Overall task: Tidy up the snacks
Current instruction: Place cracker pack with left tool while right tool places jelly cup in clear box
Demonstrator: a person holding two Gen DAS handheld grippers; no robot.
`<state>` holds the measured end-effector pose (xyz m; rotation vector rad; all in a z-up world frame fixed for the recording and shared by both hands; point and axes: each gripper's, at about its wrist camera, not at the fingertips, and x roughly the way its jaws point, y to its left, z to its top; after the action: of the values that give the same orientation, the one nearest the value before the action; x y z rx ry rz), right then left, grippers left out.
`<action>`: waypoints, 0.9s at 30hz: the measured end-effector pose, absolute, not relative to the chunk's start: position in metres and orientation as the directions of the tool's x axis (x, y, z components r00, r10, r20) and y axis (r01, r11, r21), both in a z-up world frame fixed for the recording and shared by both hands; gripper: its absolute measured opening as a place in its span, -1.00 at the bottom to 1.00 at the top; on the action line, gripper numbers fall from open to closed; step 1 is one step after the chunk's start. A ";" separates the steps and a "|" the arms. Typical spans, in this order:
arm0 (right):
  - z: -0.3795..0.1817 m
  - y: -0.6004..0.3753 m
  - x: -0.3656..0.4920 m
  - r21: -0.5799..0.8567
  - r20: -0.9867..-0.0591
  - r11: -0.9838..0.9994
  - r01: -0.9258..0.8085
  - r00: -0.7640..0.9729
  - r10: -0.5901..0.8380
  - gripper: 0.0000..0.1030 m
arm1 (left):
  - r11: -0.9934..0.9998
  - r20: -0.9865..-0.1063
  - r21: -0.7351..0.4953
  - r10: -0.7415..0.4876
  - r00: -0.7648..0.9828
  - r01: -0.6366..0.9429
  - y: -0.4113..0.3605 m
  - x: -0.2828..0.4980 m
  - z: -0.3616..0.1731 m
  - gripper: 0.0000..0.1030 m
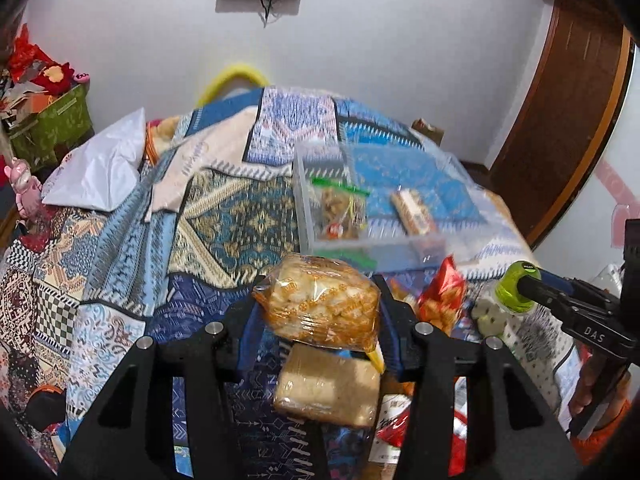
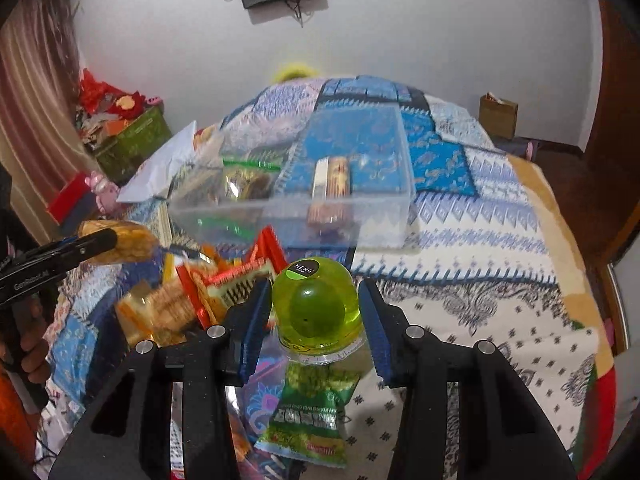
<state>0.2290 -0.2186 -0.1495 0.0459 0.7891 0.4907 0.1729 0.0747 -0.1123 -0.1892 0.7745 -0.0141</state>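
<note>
My left gripper (image 1: 318,304) is shut on a clear bag of orange-speckled biscuits (image 1: 320,300), held above the bed; it also shows in the right wrist view (image 2: 120,242). My right gripper (image 2: 314,308) is shut on a green jelly cup (image 2: 316,308), also seen in the left wrist view (image 1: 516,286). A clear plastic box (image 2: 360,224) on the patchwork bedspread holds a green-topped snack bag (image 2: 248,178) and a wafer pack (image 2: 332,178). Loose snacks lie below: a tan wafer block (image 1: 328,388), red packets (image 2: 228,284), a green pea packet (image 2: 312,412).
The patchwork bedspread (image 2: 480,240) covers the bed. A white plastic bag (image 1: 96,168) lies at the left. A green bin (image 1: 48,124) of red items stands by the wall. A brown paper bag (image 2: 498,116) sits on the floor far right, near a wooden door (image 1: 560,120).
</note>
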 end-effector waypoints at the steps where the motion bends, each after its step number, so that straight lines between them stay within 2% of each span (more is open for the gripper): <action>1: -0.145 -0.219 0.231 0.222 -0.661 0.887 -0.404 0.607 0.442 -0.19 | 0.982 -0.686 -0.180 -0.085 0.723 -0.056 0.075 0.173 -0.108 -0.04; 13: -0.117 -0.217 0.257 0.233 -0.588 0.888 -0.397 0.669 0.454 -0.20 | 0.982 -0.618 -0.188 -0.114 0.778 -0.005 0.057 0.210 -0.074 -0.04; 23: -0.124 -0.209 0.296 0.247 -0.599 0.891 -0.380 0.663 0.449 -0.26 | 0.980 -0.660 -0.197 -0.162 0.733 0.040 0.026 0.270 -0.096 -0.04; 24: -0.125 -0.209 0.299 0.247 -0.601 0.892 -0.379 0.662 0.448 -0.34 | 0.981 -0.664 -0.188 -0.156 0.731 0.038 0.023 0.273 -0.099 -0.04; 25: -0.127 -0.208 0.302 0.248 -0.604 0.892 -0.378 0.660 0.447 -0.49 | 0.984 -0.672 -0.176 -0.149 0.725 0.039 0.019 0.279 -0.103 -0.04; 26: -0.129 -0.207 0.307 0.253 -0.612 0.889 -0.382 0.649 0.453 -0.88 | 0.985 -0.681 -0.169 -0.145 0.718 0.038 0.016 0.284 -0.108 -0.04; 27: -0.130 -0.206 0.312 0.261 -0.620 0.886 -0.383 0.637 0.458 -0.86 | 0.985 -0.689 -0.168 -0.146 0.710 0.039 0.014 0.289 -0.112 -0.04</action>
<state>0.3118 -0.2064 -0.1301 0.1091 0.7371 0.4808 0.2893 0.0141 -0.1119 -0.1453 0.7751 -0.1026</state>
